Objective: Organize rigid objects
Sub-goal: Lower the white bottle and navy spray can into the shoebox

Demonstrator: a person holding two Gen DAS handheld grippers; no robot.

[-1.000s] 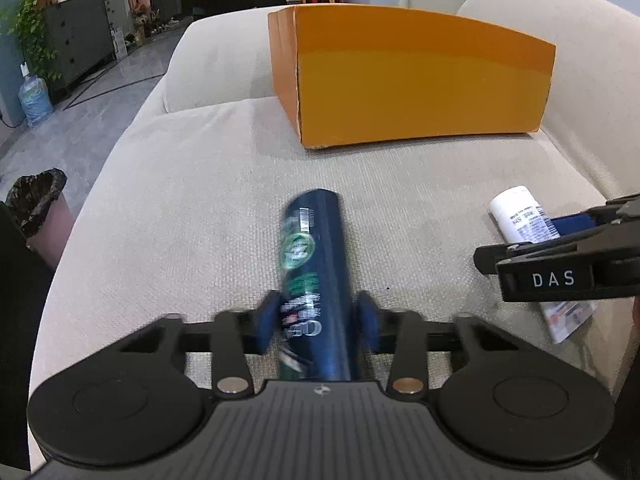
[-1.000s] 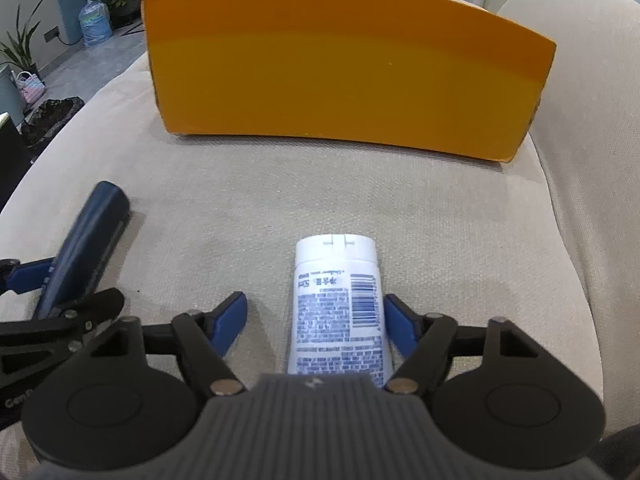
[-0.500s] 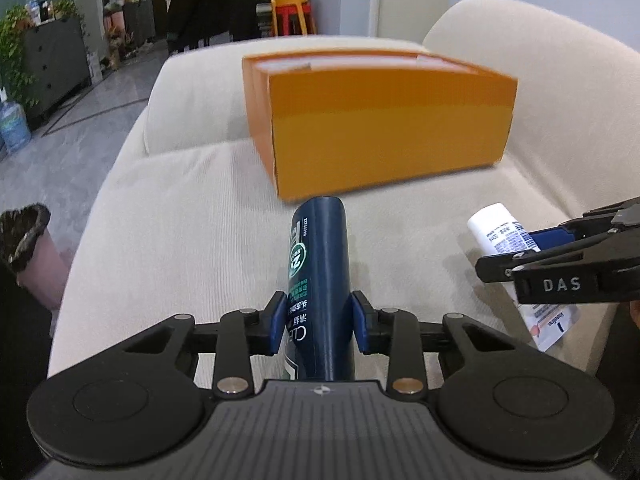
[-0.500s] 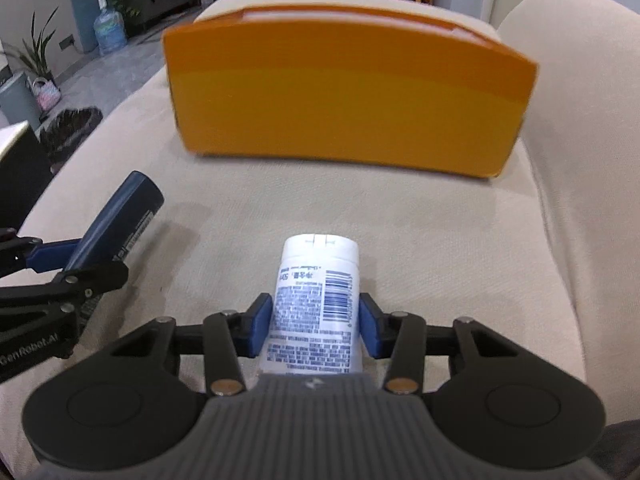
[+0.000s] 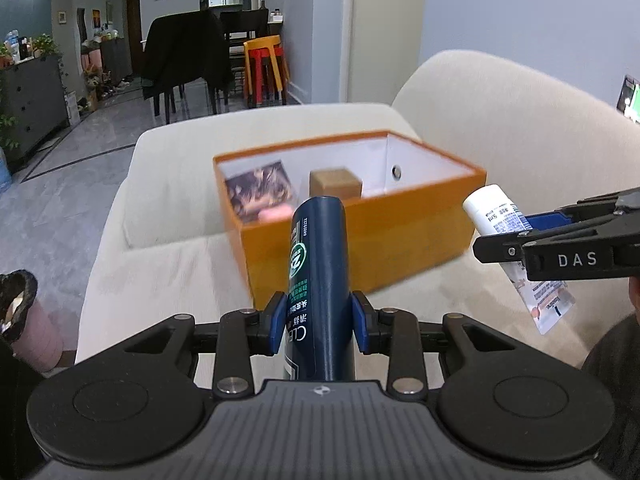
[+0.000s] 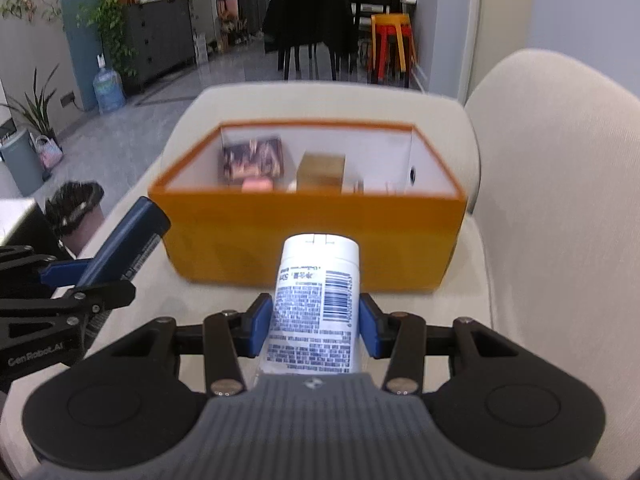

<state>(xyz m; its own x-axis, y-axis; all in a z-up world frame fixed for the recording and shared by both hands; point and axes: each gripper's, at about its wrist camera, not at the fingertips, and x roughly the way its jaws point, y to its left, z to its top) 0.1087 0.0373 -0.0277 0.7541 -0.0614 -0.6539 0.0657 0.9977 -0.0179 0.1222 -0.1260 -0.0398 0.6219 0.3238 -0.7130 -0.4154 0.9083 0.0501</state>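
Your left gripper (image 5: 319, 322) is clamped on the dark blue bottle (image 5: 318, 280), its blue pads (image 5: 276, 320) pressed against both sides of the label, and the bottle points forward toward the near wall of the orange box (image 5: 360, 236). Your right gripper (image 6: 316, 326) has just closed its jaws on the white tube (image 6: 316, 300), barcode side up, the cap end aimed at the box; from the left wrist view that tube shows to the right, its flat crimped end hanging below the fingers. Both items are held up off the cream sofa (image 6: 520, 200), near the box but still short of it. The box sits open on the far part of the seat cushion, against the backrest on the right, and it already holds a dark printed packet (image 6: 252, 158) at far left, a small pink item (image 6: 257, 185) just in front of it, and a tan cube-shaped box (image 6: 322, 170) near the middle
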